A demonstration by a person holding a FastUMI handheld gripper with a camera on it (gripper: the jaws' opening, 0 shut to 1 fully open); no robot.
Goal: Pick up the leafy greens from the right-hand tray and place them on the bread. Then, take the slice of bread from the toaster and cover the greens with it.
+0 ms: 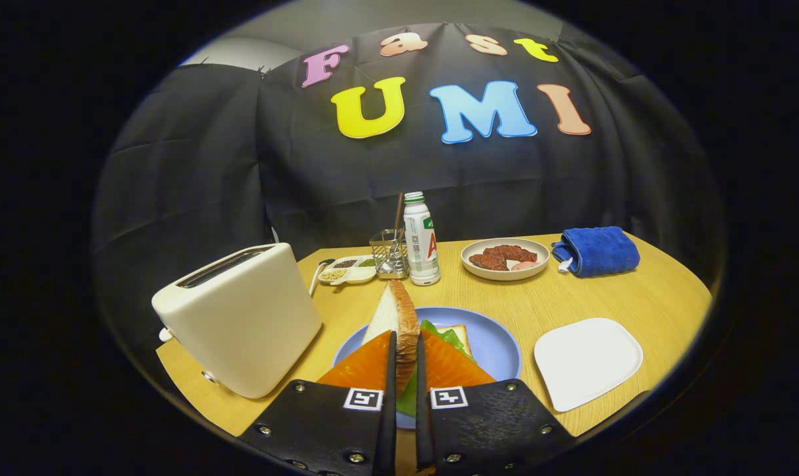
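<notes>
Clamped between both fingers, the gripper (406,370) holds the bread slice (399,317) upright on edge, crust running straight ahead. Directly below and just beyond lie the greens (447,336) on the lower bread, on the blue plate (498,344). Toaster (240,317) stands left; the white tray (587,360) sits right.

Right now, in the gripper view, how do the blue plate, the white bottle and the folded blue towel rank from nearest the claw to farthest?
The claw is shut on a bread slice.
1. Round blue plate, just below the fingers.
2. White plastic bottle, straight ahead, beyond the plate.
3. Folded blue towel, far back on the right.
</notes>
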